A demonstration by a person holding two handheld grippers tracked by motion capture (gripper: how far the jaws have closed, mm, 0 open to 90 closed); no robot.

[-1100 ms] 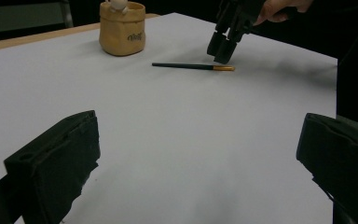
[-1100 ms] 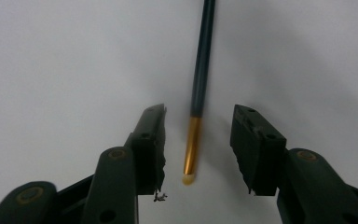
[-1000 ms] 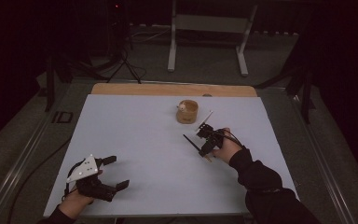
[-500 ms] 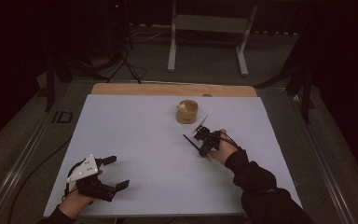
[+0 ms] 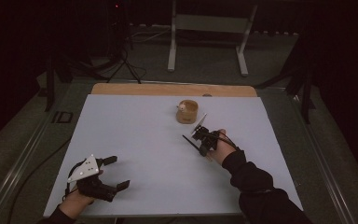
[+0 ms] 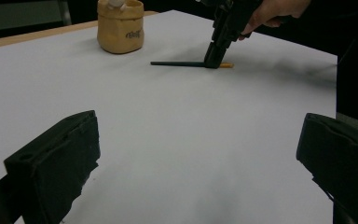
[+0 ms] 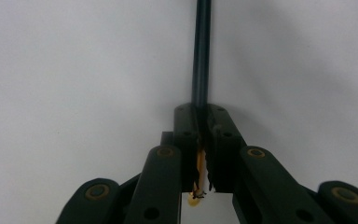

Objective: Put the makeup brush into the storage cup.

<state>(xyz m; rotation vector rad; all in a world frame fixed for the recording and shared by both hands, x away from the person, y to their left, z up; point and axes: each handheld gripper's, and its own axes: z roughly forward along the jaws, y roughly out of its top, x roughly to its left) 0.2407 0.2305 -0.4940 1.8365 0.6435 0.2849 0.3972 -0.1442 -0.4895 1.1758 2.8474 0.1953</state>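
A thin dark pencil [image 5: 192, 142] with an orange end lies flat on the white table sheet [image 5: 140, 135], right of centre. My right gripper [image 5: 202, 150] points down onto the pencil and is shut on it near the orange end. The right gripper view shows the pencil [image 7: 201, 51] running straight out from my right gripper [image 7: 200, 116], with the orange end between the jaws. The left gripper view shows that pencil [image 6: 177, 64] and the right gripper [image 6: 213, 58] farther off. My left gripper [image 5: 118, 172] rests open at the front left, and in its own view the left gripper [image 6: 200, 154] holds nothing.
A small tan cup [image 5: 187, 111] with something white in it stands just behind the pencil, seen also as the cup [image 6: 120, 25] from the left gripper. A wooden strip [image 5: 172, 89] edges the far side of the sheet. A metal stand [image 5: 209, 28] is on the floor beyond.
The right hand has edged very slightly left, still holding the pencil down on the sheet. The left gripper has not moved.
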